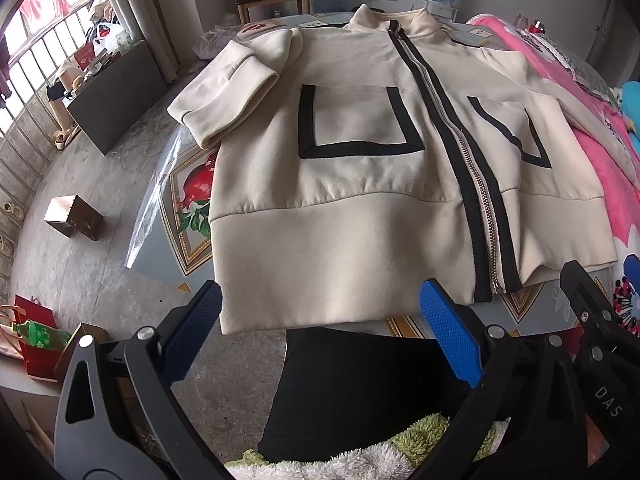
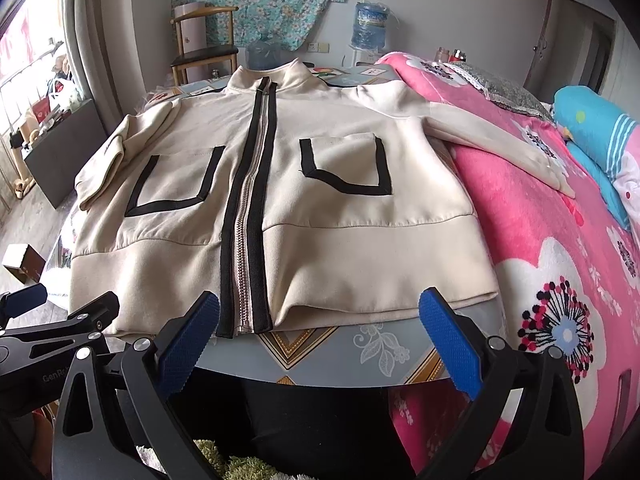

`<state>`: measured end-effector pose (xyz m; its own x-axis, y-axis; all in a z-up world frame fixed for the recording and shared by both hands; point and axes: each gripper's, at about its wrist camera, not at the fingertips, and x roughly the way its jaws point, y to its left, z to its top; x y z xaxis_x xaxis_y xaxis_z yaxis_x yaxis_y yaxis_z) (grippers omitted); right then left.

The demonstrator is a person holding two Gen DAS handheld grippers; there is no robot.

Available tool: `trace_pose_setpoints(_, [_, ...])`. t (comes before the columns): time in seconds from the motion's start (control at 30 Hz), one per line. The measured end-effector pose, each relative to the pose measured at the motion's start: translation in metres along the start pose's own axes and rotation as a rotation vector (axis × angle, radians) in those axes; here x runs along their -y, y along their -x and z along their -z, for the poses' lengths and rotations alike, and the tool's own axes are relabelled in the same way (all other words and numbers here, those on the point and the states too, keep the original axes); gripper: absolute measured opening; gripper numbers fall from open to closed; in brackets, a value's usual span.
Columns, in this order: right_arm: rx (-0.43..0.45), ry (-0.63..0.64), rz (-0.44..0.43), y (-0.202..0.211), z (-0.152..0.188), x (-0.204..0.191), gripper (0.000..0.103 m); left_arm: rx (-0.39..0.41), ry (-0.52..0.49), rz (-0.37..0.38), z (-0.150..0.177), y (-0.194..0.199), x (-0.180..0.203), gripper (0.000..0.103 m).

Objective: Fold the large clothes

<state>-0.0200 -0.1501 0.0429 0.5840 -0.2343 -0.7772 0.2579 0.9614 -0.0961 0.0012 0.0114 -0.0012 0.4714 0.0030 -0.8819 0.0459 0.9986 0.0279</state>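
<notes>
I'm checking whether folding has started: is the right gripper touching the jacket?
Apart. The right wrist view shows bare table between the right gripper and the jacket hem.

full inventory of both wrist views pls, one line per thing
jacket: 1, cream with black trim, zipped, flat on table
table: 1, patterned top, under jacket
blanket: 1, pink floral, right of table
pillow: 1, blue, on blanket
chair: 1, wood, behind table
water jug: 1, blue, far wall
box: 1, brown, floor left
left gripper: jaws open, empty
right gripper: jaws open, empty
</notes>
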Motion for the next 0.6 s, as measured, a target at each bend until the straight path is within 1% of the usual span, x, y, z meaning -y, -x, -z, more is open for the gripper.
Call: trace_pose_setpoints(0.6, [0.004,0.005,0.002,0.0017,-0.0009,-0.0020,0.098,0.006,0.005,-0.009,0.0001,0.0021,-0.0015,0.096])
